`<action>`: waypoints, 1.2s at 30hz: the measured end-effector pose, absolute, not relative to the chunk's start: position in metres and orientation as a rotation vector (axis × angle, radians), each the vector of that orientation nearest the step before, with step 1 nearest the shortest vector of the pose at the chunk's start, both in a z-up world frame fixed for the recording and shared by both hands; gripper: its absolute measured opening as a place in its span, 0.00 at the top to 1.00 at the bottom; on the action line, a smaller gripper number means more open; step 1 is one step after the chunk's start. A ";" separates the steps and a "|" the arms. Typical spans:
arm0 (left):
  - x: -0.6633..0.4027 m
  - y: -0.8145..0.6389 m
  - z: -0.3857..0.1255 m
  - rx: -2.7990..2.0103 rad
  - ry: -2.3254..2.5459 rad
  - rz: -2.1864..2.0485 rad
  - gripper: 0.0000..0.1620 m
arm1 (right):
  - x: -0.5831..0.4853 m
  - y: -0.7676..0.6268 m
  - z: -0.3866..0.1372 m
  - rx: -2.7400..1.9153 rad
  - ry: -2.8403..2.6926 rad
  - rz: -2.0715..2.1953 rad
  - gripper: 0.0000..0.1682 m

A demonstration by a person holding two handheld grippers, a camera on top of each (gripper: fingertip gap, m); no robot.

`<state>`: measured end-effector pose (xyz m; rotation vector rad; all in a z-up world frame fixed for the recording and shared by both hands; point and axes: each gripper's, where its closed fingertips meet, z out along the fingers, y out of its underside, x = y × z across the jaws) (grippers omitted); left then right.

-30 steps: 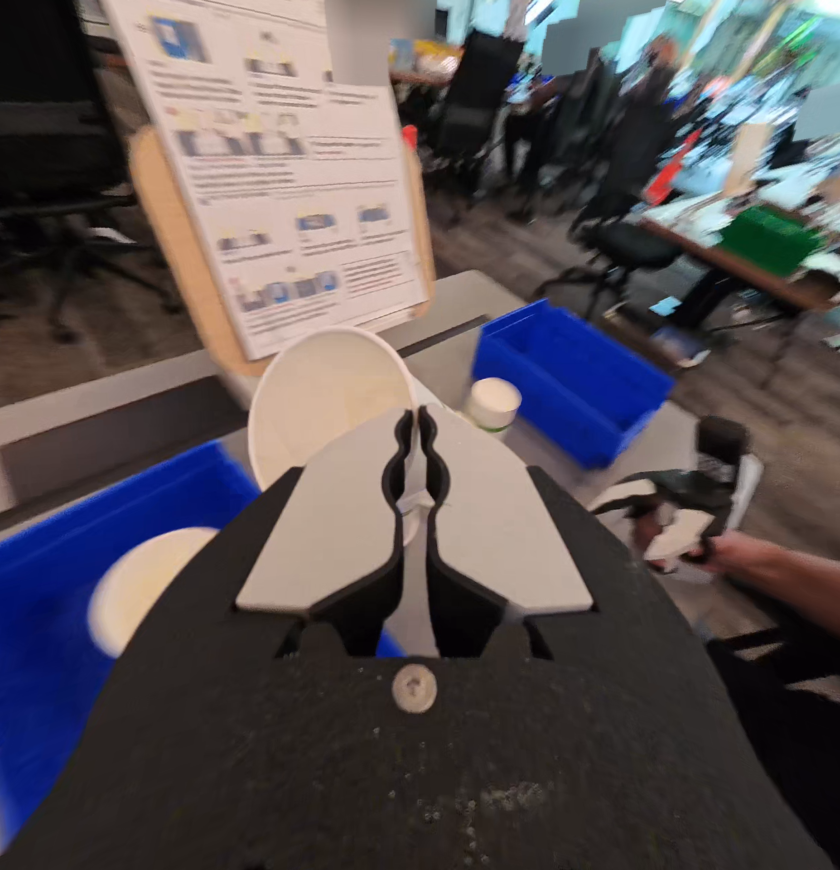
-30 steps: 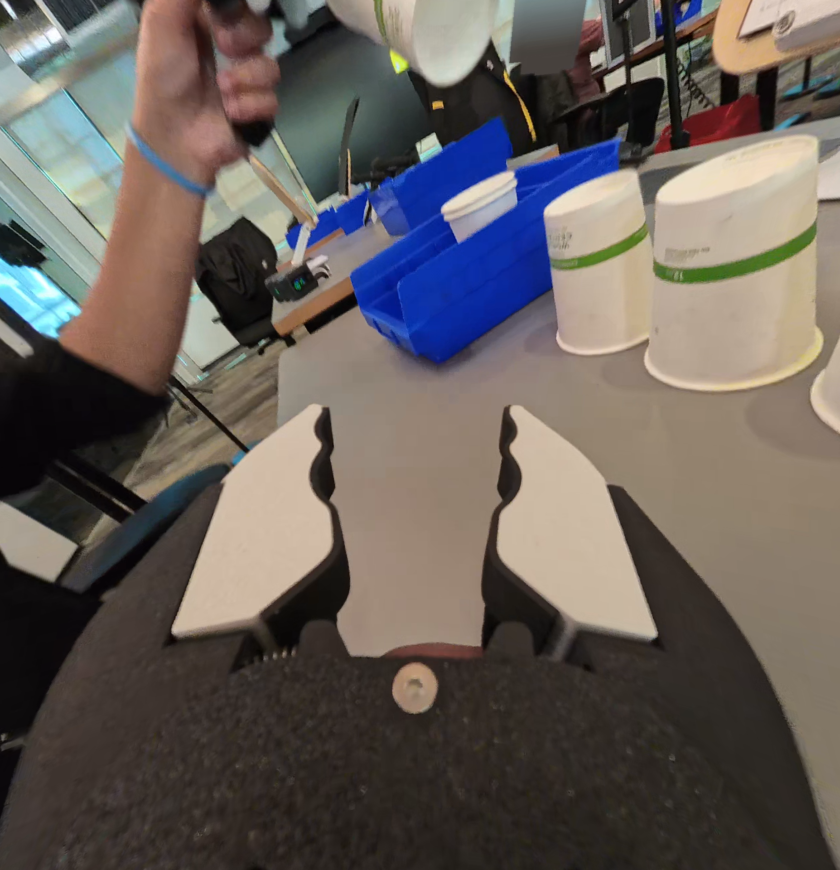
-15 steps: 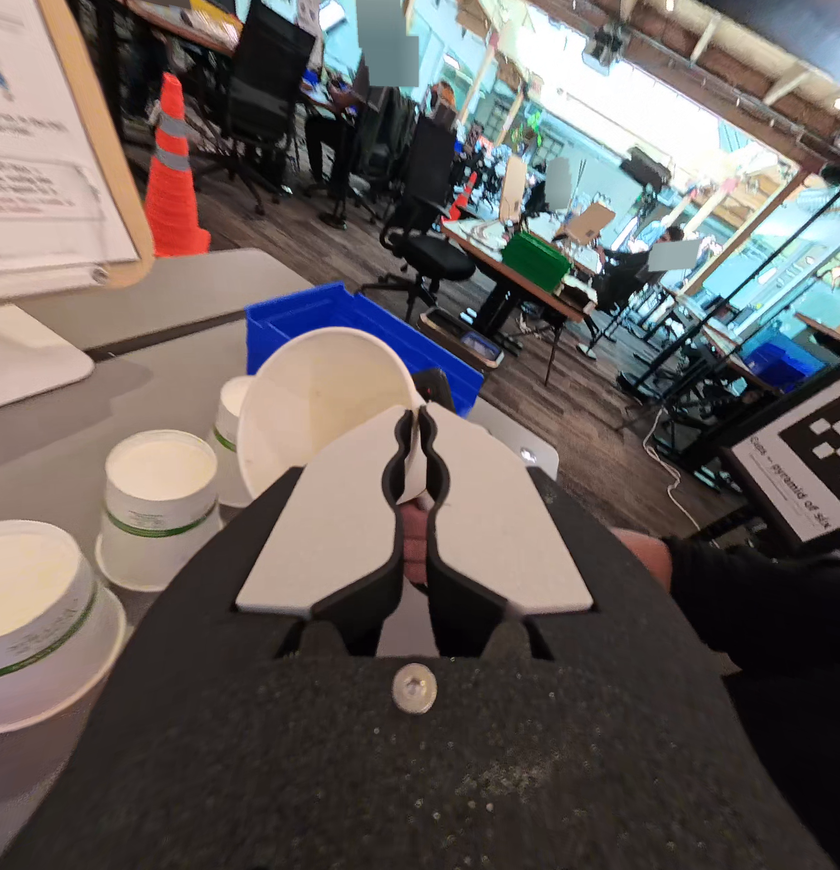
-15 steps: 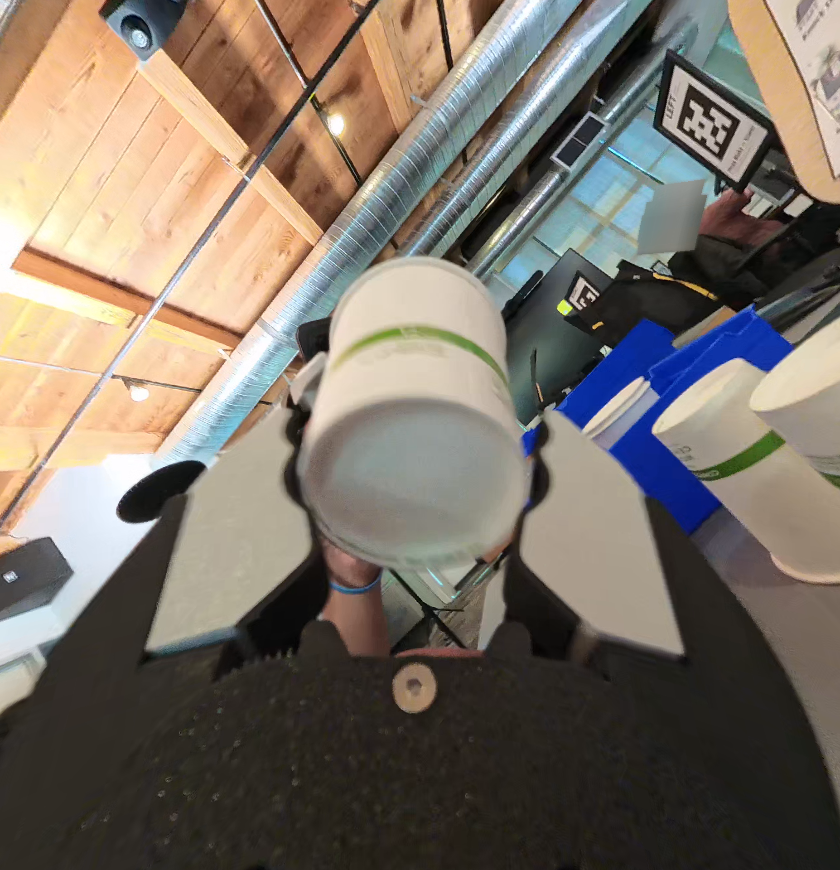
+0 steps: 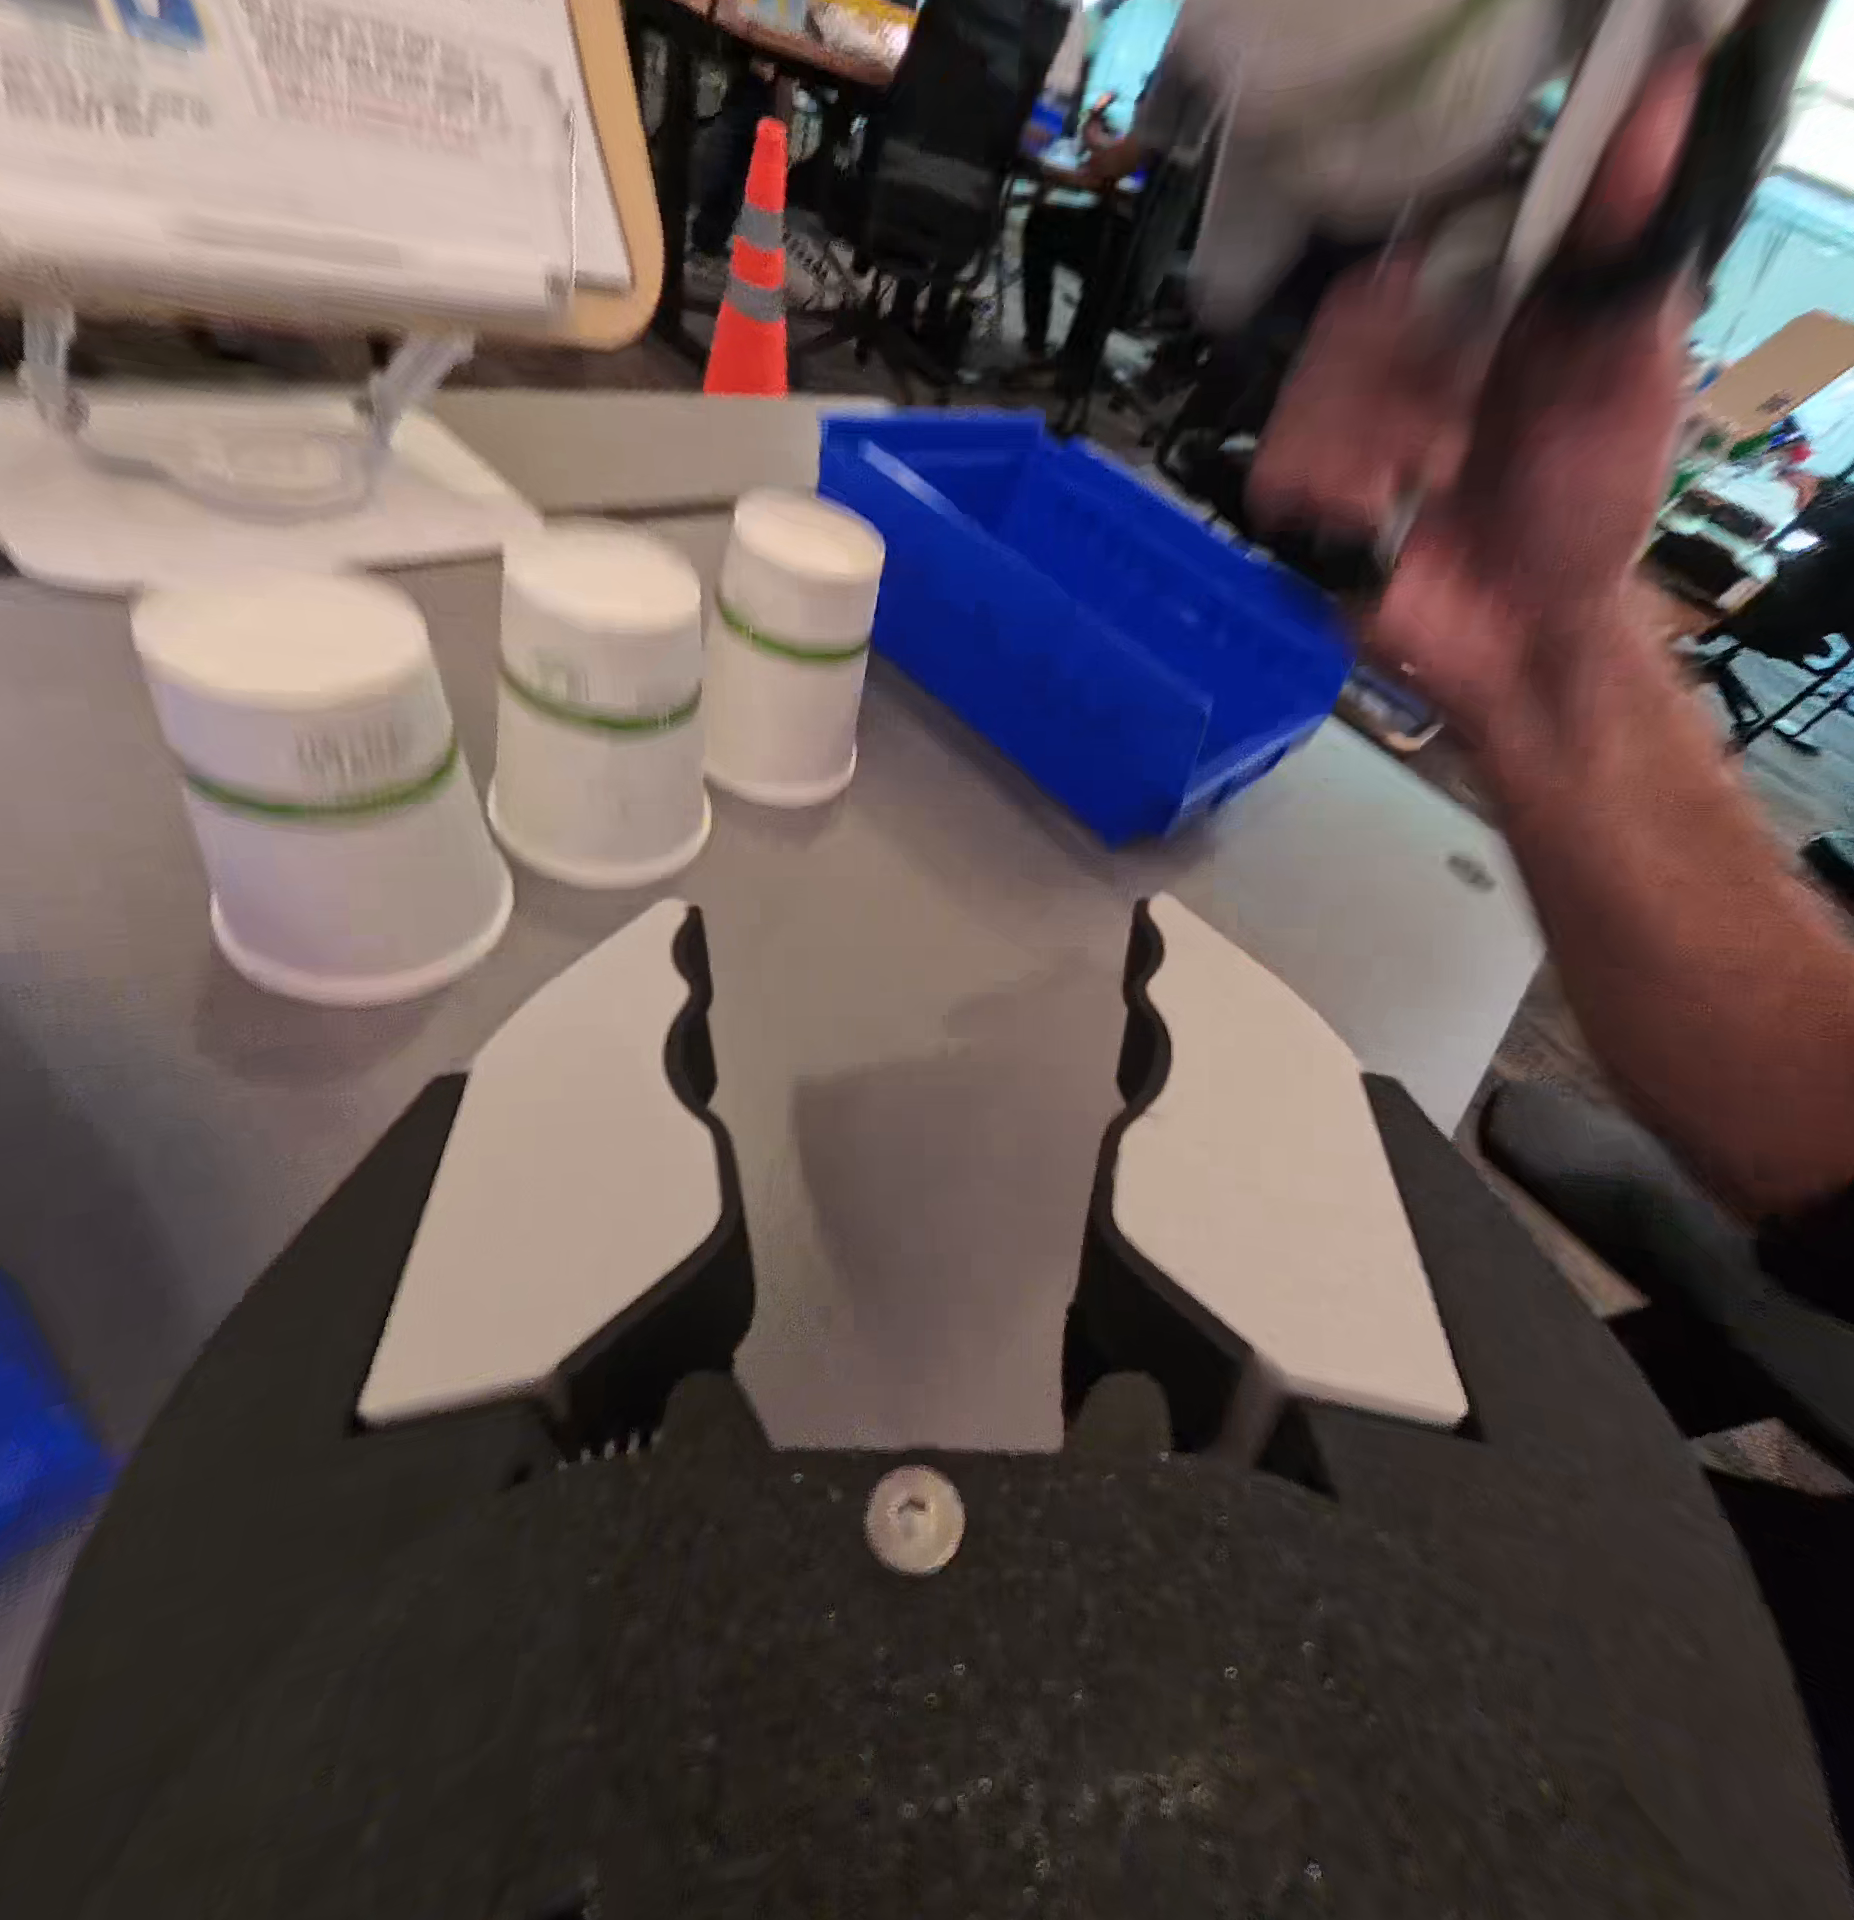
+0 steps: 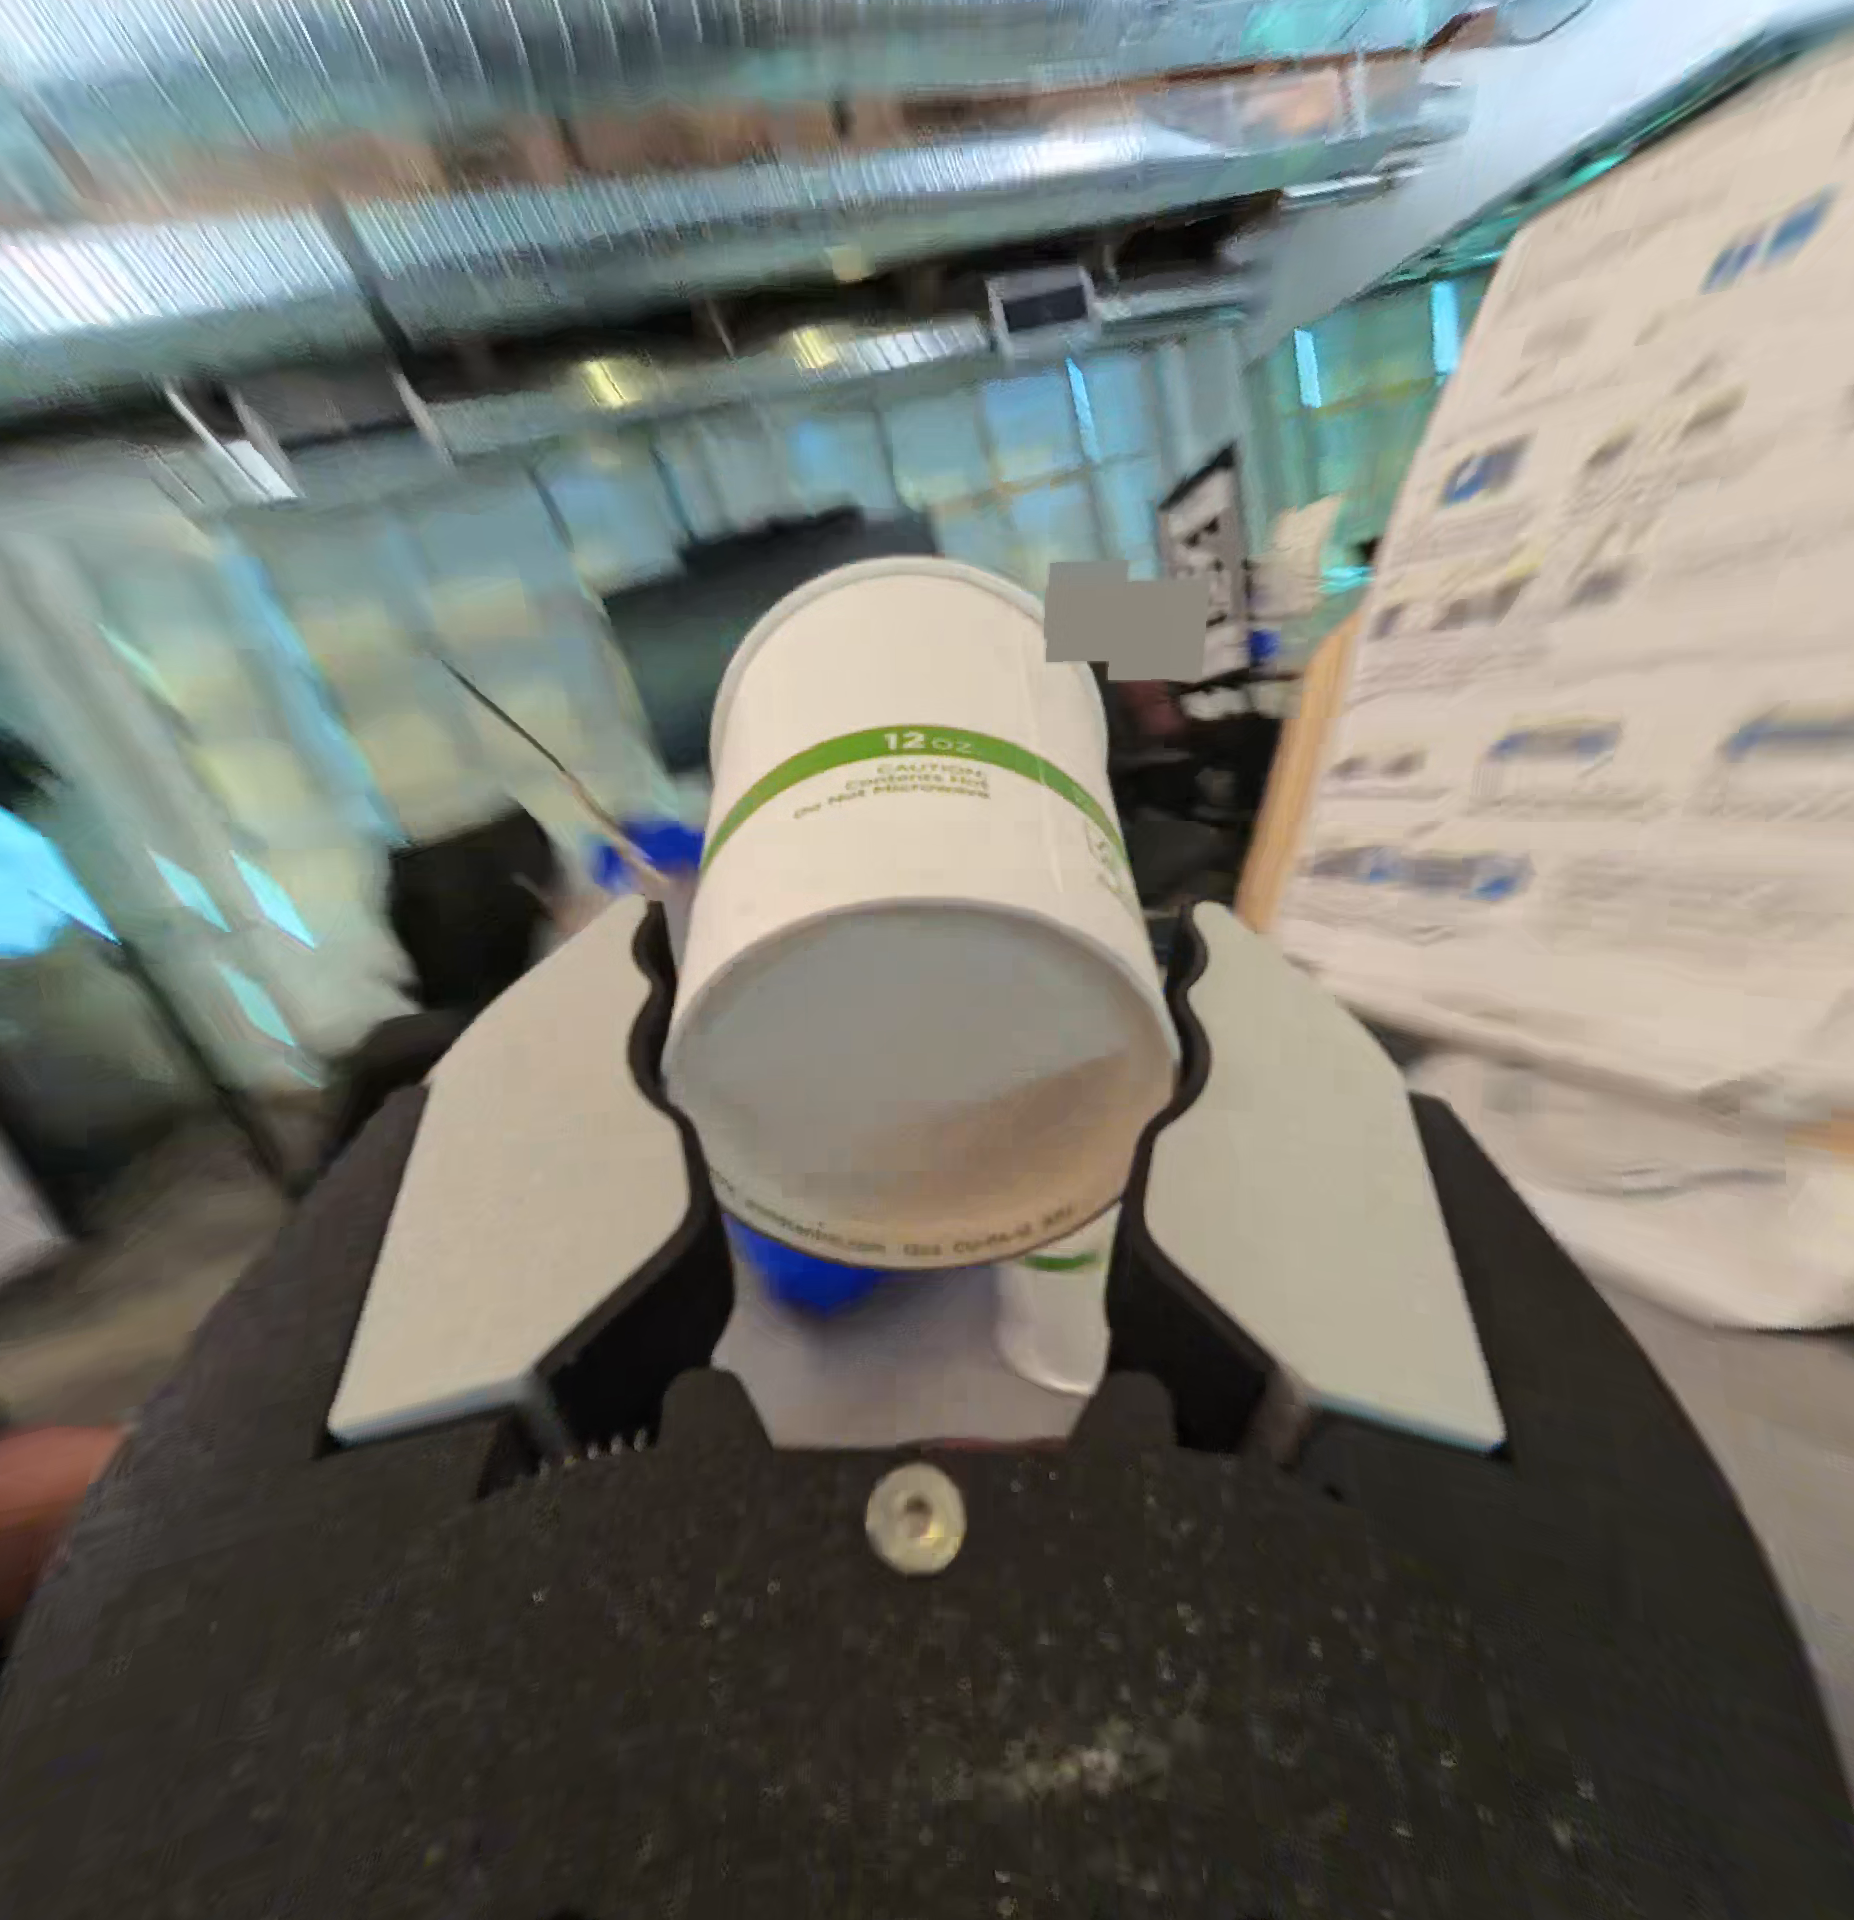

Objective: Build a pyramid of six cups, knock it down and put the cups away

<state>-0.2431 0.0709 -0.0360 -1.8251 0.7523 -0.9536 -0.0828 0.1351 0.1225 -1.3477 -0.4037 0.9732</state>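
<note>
Three white paper cups with green bands stand upside down in a row on the grey table: a near one [image 5: 320, 779], a middle one [image 5: 601, 707] and a far one [image 5: 793, 644]. My left gripper [image 5: 915, 925] is open and empty above the table, to the right of the row. My right gripper [image 6: 918, 935] is shut on a fourth white cup [image 6: 907, 914], held in the air with its base toward the camera. In the left wrist view the right gripper and its hand [image 5: 1505, 436] are a blur at the upper right.
A blue bin [image 5: 1089, 623] sits just right of the far cup. Another blue bin's edge [image 5: 19, 1403] shows at the left. An instruction board on a stand [image 5: 279, 145] stands behind the cups. The table's right edge [image 5: 1505, 1039] is near; an orange cone [image 5: 751, 270] stands beyond.
My left gripper has let go of the cup and opened, then dropped toward the table. My right gripper has closed on that cup and holds it up in the air.
</note>
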 end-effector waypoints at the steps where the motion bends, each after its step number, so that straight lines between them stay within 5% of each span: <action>1: -0.247 0.060 -0.054 -1.842 0.751 -0.930 0.54 | -0.077 0.146 0.136 -1.415 -0.488 0.803 0.47; 7: -0.252 0.034 -0.107 -1.849 0.893 -0.768 0.60 | -0.073 0.234 0.161 -1.863 -0.987 0.089 0.46; 16: -0.241 0.029 -0.123 -1.900 0.958 -0.834 0.61 | -0.093 0.257 0.012 -2.494 -1.598 -0.125 0.46; 23: -0.244 0.026 -0.127 -1.915 0.977 -0.840 0.61 | -0.094 0.249 -0.031 -2.617 -1.652 -0.037 0.46; 31: -0.238 0.023 -0.135 -1.941 1.023 -0.844 0.60 | -0.095 0.247 -0.027 -2.608 -1.647 0.010 0.41; 33: -0.237 0.022 -0.139 -1.957 1.031 -0.845 0.58 | -0.097 0.244 -0.005 -2.551 -1.606 0.040 0.36; 36: -0.239 0.021 -0.141 -1.968 1.035 -0.856 0.58 | -0.111 0.232 0.052 -2.264 -1.462 0.121 0.42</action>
